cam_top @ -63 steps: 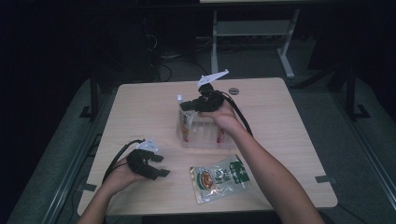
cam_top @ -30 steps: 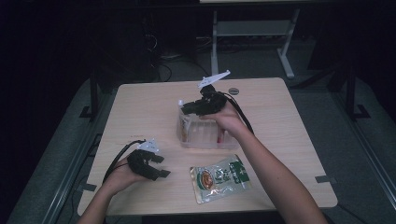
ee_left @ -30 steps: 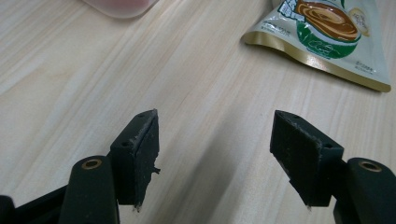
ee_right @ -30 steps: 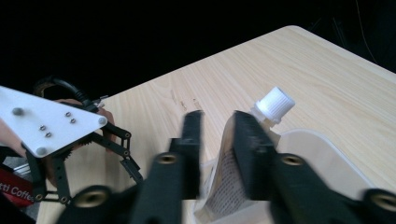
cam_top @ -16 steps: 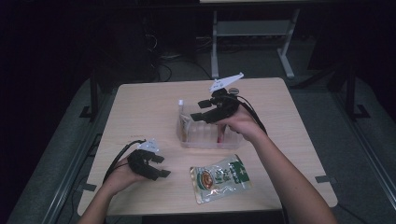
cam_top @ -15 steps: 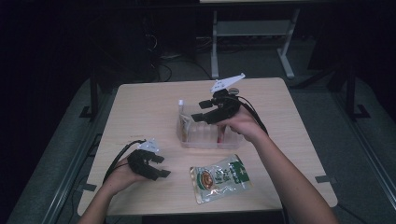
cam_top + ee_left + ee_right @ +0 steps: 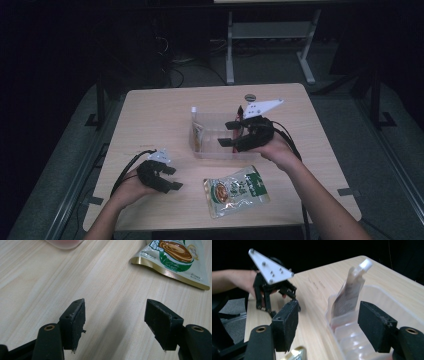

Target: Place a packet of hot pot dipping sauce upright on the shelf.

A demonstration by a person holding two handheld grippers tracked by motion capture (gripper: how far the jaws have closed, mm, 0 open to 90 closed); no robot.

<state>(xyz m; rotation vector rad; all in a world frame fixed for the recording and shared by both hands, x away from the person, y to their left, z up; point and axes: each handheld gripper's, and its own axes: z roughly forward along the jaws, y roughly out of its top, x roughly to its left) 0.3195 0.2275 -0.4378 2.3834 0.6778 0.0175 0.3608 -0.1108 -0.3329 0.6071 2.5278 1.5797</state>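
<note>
Right tongs [image 7: 227,134] have pulled back from the far end of the clear tub [image 7: 212,150] toward its near right side, jaws just opened with nothing between them, leaving a pouch [image 7: 197,136] standing upright against the tub's left wall. Left tongs [image 7: 172,178] rest open and empty on the table [image 7: 150,115] at front left. Green food packet [image 7: 236,189] lies flat just in front of the tub.

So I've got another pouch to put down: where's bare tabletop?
Bare: the far-left stretch of the table beyond the left gripper, and the near-right corner past the green pouch. Crowded: mid-table, around the clear bin under the right gripper.
</note>
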